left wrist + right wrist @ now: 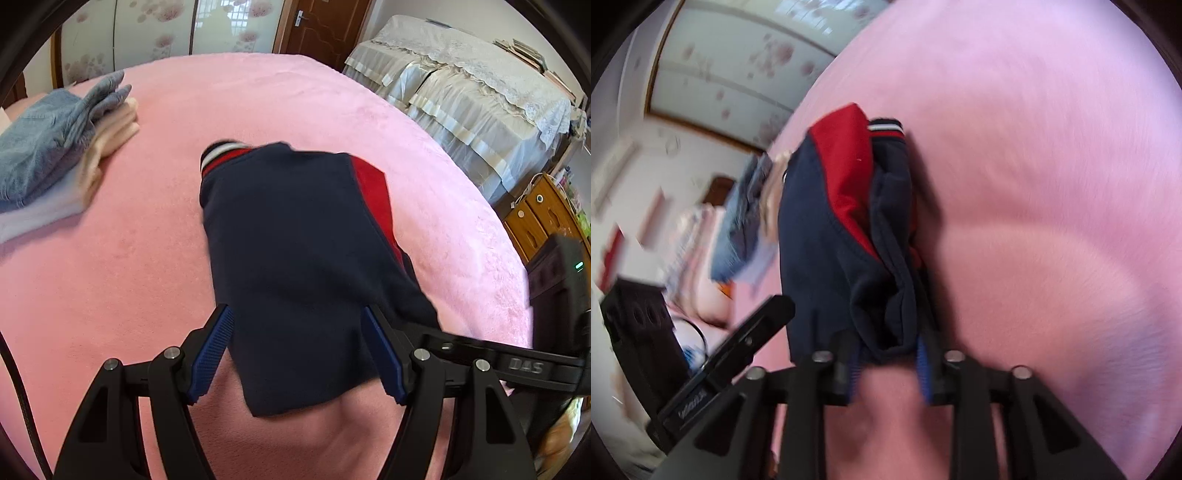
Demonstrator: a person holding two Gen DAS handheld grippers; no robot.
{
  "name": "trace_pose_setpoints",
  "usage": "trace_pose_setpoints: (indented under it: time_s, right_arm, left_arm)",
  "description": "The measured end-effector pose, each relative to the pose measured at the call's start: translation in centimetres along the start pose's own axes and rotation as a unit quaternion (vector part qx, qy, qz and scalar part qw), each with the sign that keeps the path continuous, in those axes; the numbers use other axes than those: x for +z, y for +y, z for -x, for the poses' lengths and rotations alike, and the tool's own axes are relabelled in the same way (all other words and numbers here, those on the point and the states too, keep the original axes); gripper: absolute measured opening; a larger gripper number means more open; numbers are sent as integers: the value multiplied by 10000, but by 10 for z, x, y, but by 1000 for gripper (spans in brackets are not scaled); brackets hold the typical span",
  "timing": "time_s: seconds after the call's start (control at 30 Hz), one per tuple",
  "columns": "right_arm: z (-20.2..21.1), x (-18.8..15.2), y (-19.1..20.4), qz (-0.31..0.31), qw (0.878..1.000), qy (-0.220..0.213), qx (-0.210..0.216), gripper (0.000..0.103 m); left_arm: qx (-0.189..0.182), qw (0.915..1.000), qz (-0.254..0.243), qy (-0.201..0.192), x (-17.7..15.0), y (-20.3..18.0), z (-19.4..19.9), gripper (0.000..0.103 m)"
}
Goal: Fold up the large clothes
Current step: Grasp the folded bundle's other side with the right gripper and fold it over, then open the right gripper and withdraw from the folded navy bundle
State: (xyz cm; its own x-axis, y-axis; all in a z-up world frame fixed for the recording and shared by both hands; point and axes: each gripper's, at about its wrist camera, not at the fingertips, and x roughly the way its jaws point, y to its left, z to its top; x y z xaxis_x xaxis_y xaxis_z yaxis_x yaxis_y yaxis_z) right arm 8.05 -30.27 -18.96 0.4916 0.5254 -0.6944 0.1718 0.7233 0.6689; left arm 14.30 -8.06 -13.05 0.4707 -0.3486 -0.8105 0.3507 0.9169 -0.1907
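Navy fleece garment (295, 258), folded into a rough rectangle with a red panel and striped ribbed cuff, lies on the plush pink bed (147, 277). Left tool (297, 325) spread wide, ribbed blue pads straddling the near hem. Right tool (886, 354) pinched on a bunched navy fold. Stack of folded clothes (55, 155), denim on top, far left.

Raised lettering: "DAS", on the black body of the right gripper (526, 366), lying just right of the left gripper's right finger in the left wrist view.
Second marking: printed on the black body of the left gripper (692, 400), lower left of the right gripper's fingers; blurred, possibly the same mark, unreadable.
Other text: none legible.
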Motion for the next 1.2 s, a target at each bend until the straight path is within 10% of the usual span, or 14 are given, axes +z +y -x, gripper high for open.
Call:
trace_pose_setpoints:
  time_s: [0.07,0.4,0.6,1.2]
  right_arm:
    - [13,4,16,458,9978,-71,-466,50]
    - [41,43,83,1920,9651,-1293,-1225,47]
    - [-6,69,89,2220,9644,-882,-1137,14]
    - [-46,85,33,1510,9792,-485,-1263,5]
  left_arm:
    - [43,9999,-87,-70,3,1,7,70]
    - [629,9977,-253,9,51,7,9,73]
    - [522,9981,200,243,67,18,-22,73]
    - [-11,9947,914,462,51,50,-68,82]
